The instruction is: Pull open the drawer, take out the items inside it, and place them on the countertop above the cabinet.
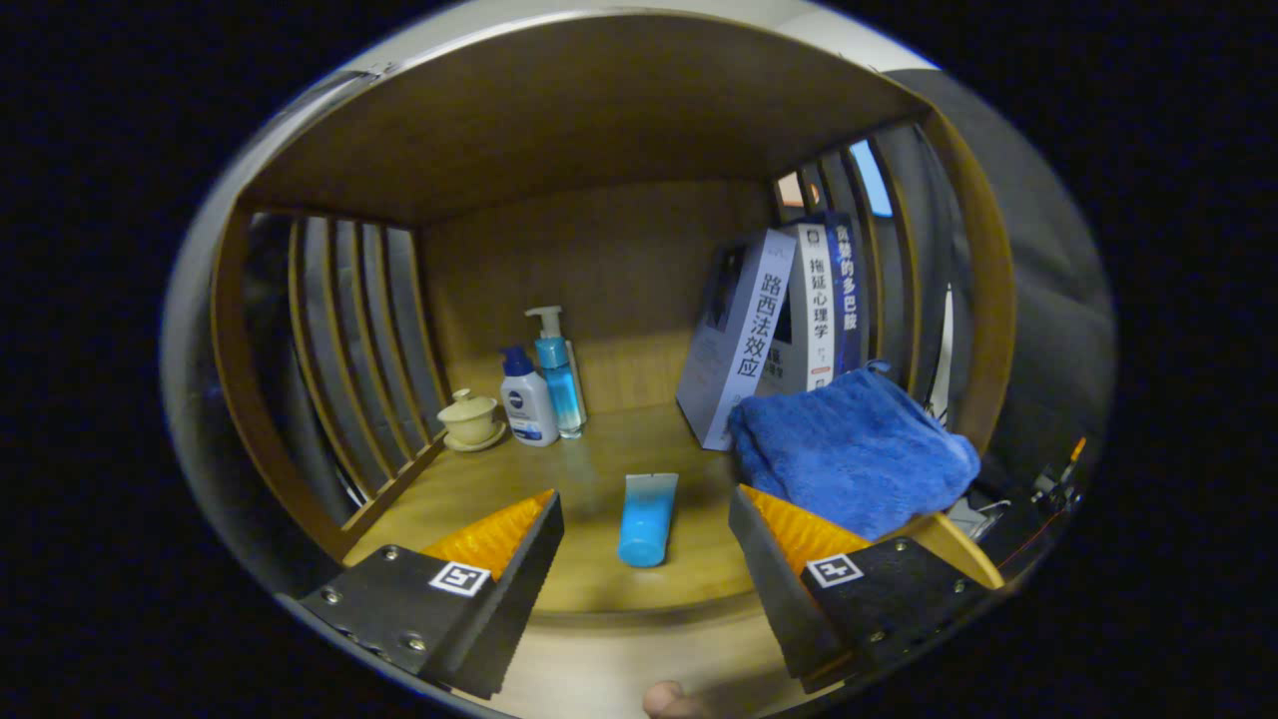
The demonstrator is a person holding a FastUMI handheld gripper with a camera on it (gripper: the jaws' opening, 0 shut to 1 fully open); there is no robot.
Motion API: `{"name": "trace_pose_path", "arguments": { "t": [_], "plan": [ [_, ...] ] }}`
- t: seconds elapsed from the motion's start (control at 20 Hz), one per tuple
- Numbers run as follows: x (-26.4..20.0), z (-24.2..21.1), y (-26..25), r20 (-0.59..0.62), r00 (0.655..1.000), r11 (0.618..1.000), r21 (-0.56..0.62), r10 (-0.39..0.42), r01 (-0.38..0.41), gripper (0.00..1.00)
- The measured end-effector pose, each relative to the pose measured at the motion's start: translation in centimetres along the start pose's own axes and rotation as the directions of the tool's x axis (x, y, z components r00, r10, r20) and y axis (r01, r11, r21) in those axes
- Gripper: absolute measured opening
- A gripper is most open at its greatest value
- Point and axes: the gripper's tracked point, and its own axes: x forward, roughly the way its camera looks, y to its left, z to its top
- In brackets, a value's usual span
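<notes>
Gripper spread wide, fingers pinching nothing. Blue tube lying flat on wooden countertop, just ahead of fingers and between them, cap end nearest. Blue towel heaped just beyond right finger, near leaning books. Two pump bottles and lidded cup on saucer standing well back, beyond left finger, beside slatted side wall.

Light-blue tube, deep-blue fluffy towel, cream lidded cup, white bottle with blue cap, clear-blue pump bottle, white and navy books, brown wooden shelf
</notes>
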Motion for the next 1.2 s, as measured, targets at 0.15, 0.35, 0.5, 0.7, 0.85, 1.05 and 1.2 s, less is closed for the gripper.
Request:
{"name": "trace_pose_path", "arguments": {
  "t": [0.15,0.35,0.5,0.7,0.85,1.05,1.2],
  "plan": [
    [-5.4,0.4,0.3,0.046,0.999,0.999,-0.033,0.018,-0.017,0.99],
    [-12.6,0.1,0.5,0.086,0.996,0.999,-0.032,0.026,-0.023,0.99],
    [-16.8,-1.1,0.7,0.107,0.994,1.000,-0.012,0.024,-0.022,0.99],
    [-20.6,-3.1,0.1,0.145,0.989,1.000,-0.004,0.000,0.001,0.99],
    [-21.9,-5.5,-0.3,0.156,0.988,1.000,-0.006,-0.003,0.004,0.99],
    [-22.3,-9.9,-0.6,0.134,0.991,0.999,-0.035,0.019,-0.015,0.99],
    [-21.8,-13.5,-1.3,0.099,0.995,0.999,-0.037,0.004,0.000,0.99]
  ]
}}
